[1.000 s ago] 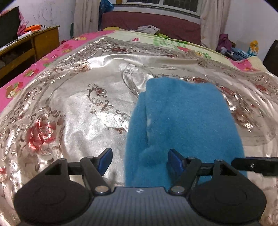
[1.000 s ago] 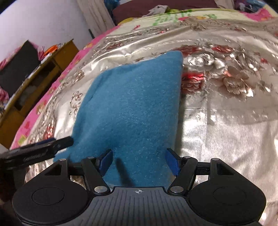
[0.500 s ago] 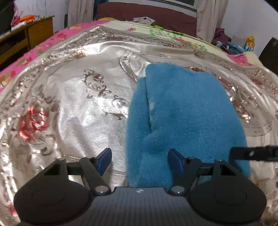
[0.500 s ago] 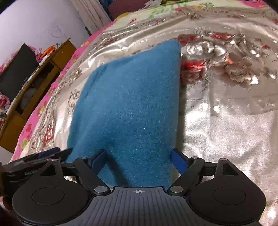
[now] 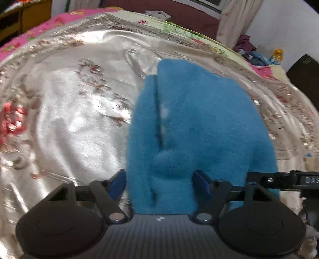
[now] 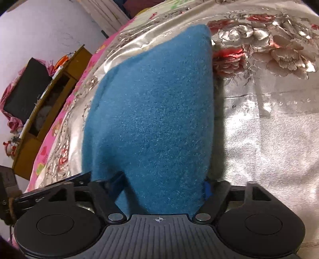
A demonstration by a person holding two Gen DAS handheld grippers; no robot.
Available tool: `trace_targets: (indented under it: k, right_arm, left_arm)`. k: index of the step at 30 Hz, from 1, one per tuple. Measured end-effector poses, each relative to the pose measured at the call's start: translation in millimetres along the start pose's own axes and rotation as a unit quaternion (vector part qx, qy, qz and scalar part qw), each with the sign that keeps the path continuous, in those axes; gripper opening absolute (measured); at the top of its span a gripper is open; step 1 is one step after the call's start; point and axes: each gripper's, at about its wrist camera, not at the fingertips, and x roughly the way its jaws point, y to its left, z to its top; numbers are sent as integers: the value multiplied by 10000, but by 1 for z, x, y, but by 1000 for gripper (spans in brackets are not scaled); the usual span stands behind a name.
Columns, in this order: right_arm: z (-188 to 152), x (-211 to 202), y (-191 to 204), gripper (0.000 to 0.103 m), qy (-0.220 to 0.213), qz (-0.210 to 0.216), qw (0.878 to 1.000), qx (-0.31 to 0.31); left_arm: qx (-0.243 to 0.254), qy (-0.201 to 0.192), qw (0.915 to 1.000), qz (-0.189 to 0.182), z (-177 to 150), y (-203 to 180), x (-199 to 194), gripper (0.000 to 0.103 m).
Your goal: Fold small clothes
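A small blue fleece garment (image 5: 199,127) lies folded on the silver floral bedspread (image 5: 75,123). My left gripper (image 5: 159,182) is open, its blue pads either side of the garment's near left edge. My right gripper (image 6: 163,185) is open too, its jaws straddling the garment's (image 6: 155,103) near right edge, with cloth filling the gap between the pads. The right gripper's finger shows at the right edge of the left wrist view (image 5: 295,179). The left gripper's finger shows at the lower left of the right wrist view (image 6: 59,183).
A wooden cabinet (image 6: 49,103) with a black box on it stands left of the bed. A dark red headboard (image 5: 179,14) and curtains are at the far end. Loose clothes and toys (image 5: 257,53) lie at the far right corner.
Both grippers have moved forward onto the garment's near edge, so the cloth now fills more of each view. The jaws stay open.
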Motion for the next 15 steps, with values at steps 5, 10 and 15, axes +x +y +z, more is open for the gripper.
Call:
trace_targets:
  k: [5,10,15]
  right_arm:
    - [4,-29,-19,58,-1,-250,9997,6]
    - [-7,-52,-42,60,16,-532,9980,329]
    - [-4,-79,-37,62,-338,-673,9968,252]
  left_arm:
    - [337,143,9988,-326,-5,-33,10,68]
    - [673,128,9965,-489,-10,-63,18,69]
    - [686,-10,9975,-188,-2,-57,-1,69]
